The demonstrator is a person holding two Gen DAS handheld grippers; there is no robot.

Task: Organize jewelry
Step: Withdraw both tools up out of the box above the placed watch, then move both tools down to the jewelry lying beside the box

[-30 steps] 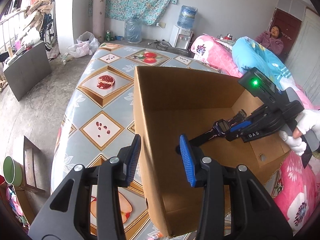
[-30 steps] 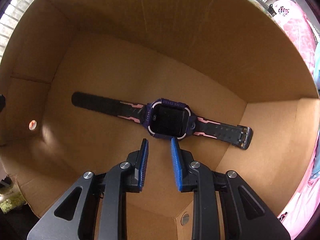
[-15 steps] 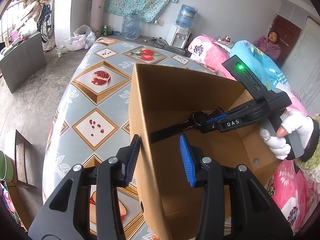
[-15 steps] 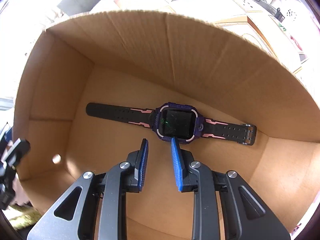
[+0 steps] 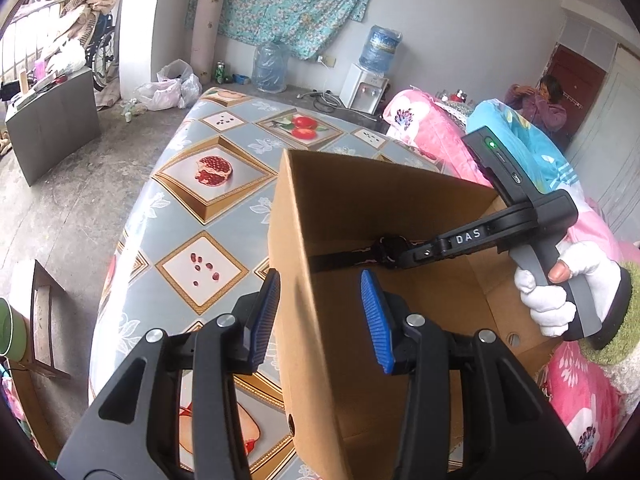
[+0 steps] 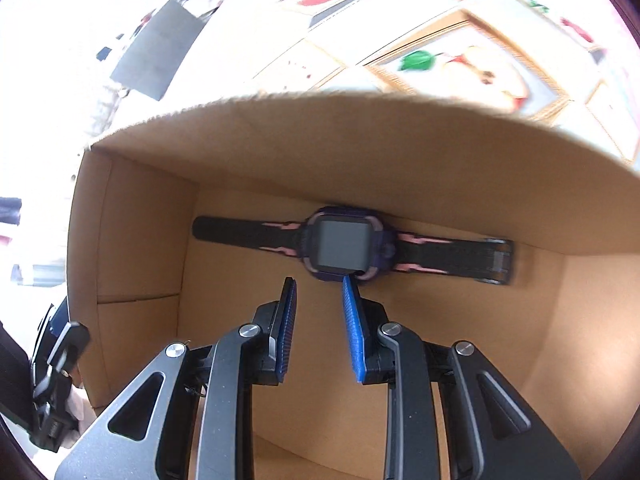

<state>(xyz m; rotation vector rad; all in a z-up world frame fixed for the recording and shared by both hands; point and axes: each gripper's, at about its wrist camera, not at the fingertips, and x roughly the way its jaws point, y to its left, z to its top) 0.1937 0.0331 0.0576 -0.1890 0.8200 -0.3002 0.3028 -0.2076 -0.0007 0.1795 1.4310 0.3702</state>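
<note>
- A lived-in home room, with bare concrete floor [image 5: 80,208].
- Far wall: floral cloth [image 5: 288,4], water dispenser [image 5: 366,86], spare bottle [image 5: 271,66].
- Right: pink bedding [image 5: 424,132]; a person [image 5: 540,100] sits by the door [image 5: 576,80].
- Fruit-patterned oilcloth covers the worktop [image 5: 192,216].

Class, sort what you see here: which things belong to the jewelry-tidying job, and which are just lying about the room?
Part of the job:
- watch, flat on the box floor
- cardboard box
- left hand-held gripper, straddling the box wall
- right hand-held gripper, empty above the watch

Just lying about:
- water dispenser
- plastic bags
- pink quilt
</note>
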